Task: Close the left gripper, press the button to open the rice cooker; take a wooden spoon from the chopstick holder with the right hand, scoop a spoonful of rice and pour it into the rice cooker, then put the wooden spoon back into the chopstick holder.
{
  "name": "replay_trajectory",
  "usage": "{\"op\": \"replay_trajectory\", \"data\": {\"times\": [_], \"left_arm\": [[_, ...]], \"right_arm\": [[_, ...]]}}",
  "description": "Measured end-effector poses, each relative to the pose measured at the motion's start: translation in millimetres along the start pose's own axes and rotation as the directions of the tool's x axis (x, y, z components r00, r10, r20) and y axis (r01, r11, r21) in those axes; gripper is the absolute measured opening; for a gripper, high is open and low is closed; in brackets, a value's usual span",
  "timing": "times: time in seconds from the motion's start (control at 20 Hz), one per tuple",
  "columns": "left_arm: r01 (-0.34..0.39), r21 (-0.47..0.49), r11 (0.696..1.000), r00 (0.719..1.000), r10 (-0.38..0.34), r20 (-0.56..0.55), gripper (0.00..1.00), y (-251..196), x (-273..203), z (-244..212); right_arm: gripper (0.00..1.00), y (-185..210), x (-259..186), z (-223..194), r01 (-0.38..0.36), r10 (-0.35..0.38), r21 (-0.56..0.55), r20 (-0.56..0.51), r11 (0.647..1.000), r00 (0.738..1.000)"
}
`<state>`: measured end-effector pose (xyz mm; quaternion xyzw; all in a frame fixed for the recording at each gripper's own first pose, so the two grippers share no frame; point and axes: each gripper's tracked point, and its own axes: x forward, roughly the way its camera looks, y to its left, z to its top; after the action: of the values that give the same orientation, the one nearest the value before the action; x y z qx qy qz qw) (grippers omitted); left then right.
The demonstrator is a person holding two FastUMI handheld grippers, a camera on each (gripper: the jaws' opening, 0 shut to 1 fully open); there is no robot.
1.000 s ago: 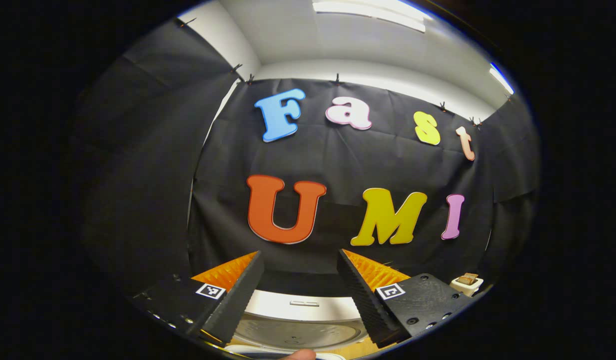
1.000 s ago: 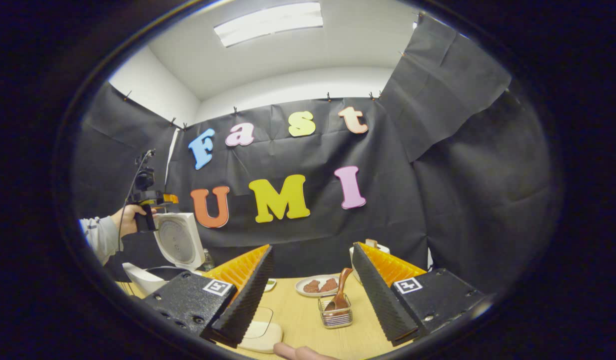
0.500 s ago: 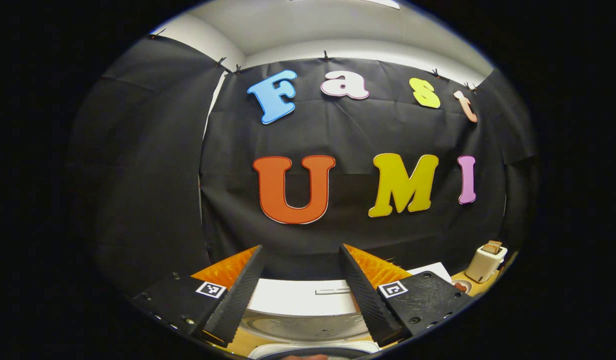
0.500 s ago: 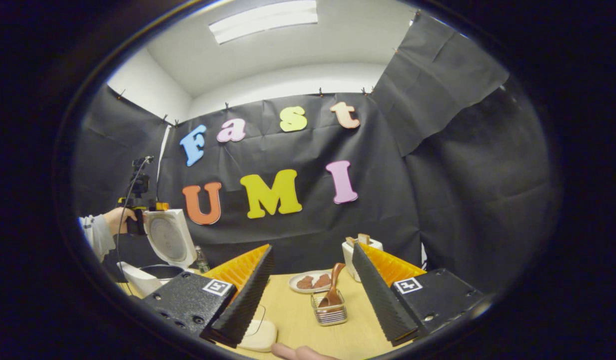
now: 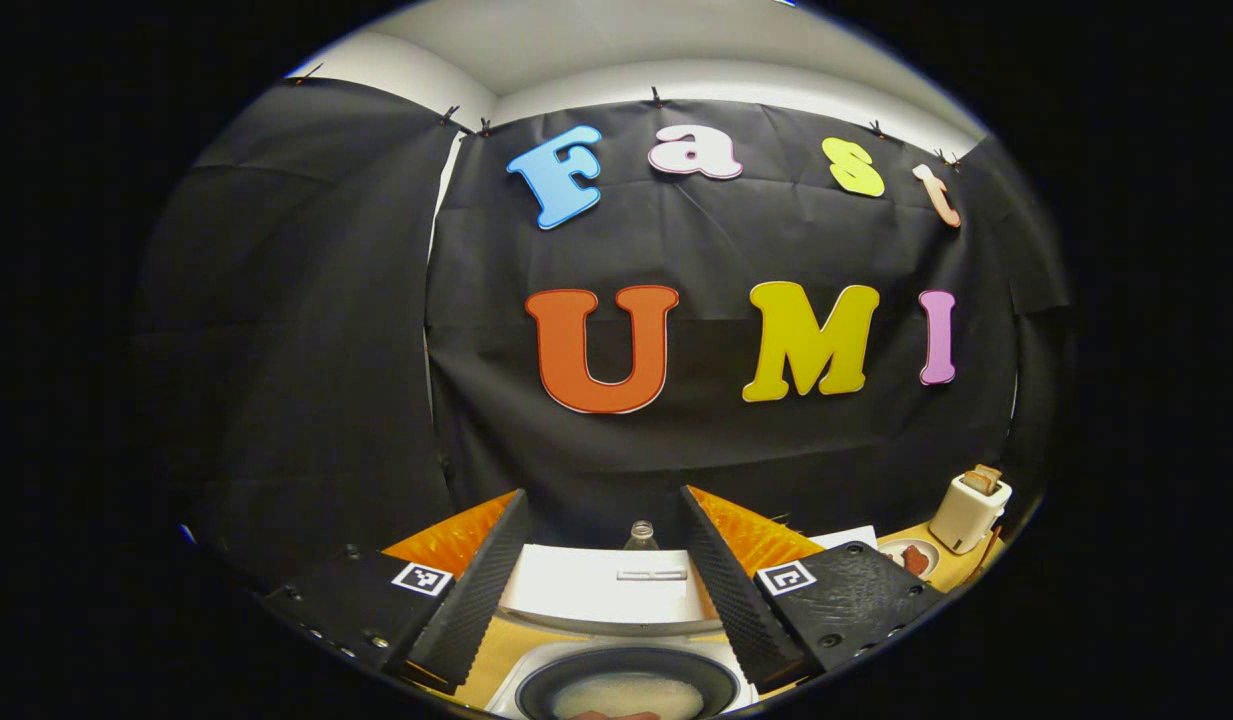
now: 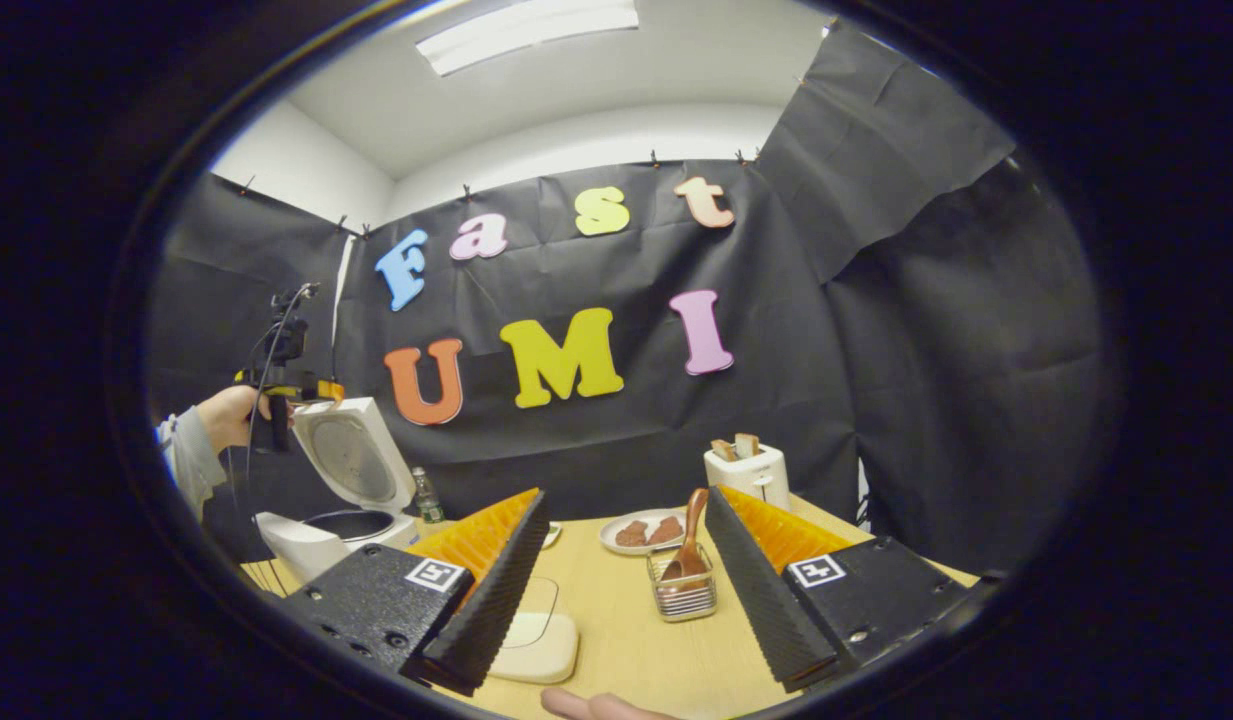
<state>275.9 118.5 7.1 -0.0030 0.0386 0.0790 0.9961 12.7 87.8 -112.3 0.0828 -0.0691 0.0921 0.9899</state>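
In the left gripper view, the left gripper (image 5: 601, 570) is seen with its two fingers spread wide apart and nothing held between them. It is held above the rice cooker (image 5: 616, 640), whose raised lid (image 5: 606, 590) is framed in the gap between the fingers. The dark inner pot (image 5: 626, 685) is seen at the bottom edge, below the fingers, with pale contents in it. A small bottle (image 5: 641, 535) is seen just behind the lid. Off to the right, a white toaster (image 5: 969, 510) and a plate (image 5: 906, 558) are placed on the wooden table (image 5: 496, 650).

In the right gripper view, the right gripper (image 6: 626, 590) is likewise seen wide open and empty, held over the table (image 6: 626, 650). The wooden spoon (image 6: 688, 545) is stood bowl-down in the wire chopstick holder (image 6: 684, 595), its handle leaning up and to the right. The holder is seen between the two fingers, closer to the right one and farther out on the table; no contact is made with either finger. Behind it a plate (image 6: 641, 530) with brown pieces is set, and the toaster (image 6: 748, 470) with bread in its slots farther back. A pale, flat, lidded container (image 6: 536, 640) is seen near the left finger. Far to the left the open rice cooker (image 6: 326, 500) is seen, with the other gripper (image 6: 281, 385) held by a hand (image 6: 226, 415) beside the top of its lid.
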Motion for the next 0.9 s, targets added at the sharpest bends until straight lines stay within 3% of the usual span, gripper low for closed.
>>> {"op": "replay_trajectory", "data": {"times": [0.1,0.15,0.25,0.55,0.7,0.9], "left_arm": [[-0.005,0.000,1.000,1.000,0.005,-0.021,0.96,2.6,-15.4,-8.8],[-0.013,0.005,1.000,0.999,0.013,-0.037,0.96,2.7,-24.7,-14.8],[0.000,0.007,1.000,0.996,0.001,-0.091,0.96,-4.0,-39.4,-33.5],[0.033,0.003,0.999,0.943,-0.031,-0.331,0.96,-11.6,-80.5,-126.3],[0.046,-0.047,0.998,0.937,-0.059,-0.345,0.98,-10.6,-90.3,-139.3],[0.045,-0.075,0.996,0.905,-0.073,-0.419,0.98,-4.6,-104.4,-165.4]], "right_arm": [[1.00,-5.1,-9.4,0.0,0.011,-0.011,-0.019,0.005,1.000,1.000],[0.95,-5.6,-14.8,0.5,0.013,-0.013,-0.021,0.009,1.000,1.000],[1.00,-2.1,-26.5,-1.5,0.008,-0.008,-0.027,0.009,1.000,1.000],[1.00,2.2,-61.6,3.2,0.006,-0.006,-0.057,0.013,0.998,1.000],[1.00,2.5,-74.1,8.4,0.021,-0.020,-0.079,0.020,0.997,1.000],[1.00,14.7,-87.0,15.7,0.007,-0.004,-0.085,0.030,0.996,1.000]]}}
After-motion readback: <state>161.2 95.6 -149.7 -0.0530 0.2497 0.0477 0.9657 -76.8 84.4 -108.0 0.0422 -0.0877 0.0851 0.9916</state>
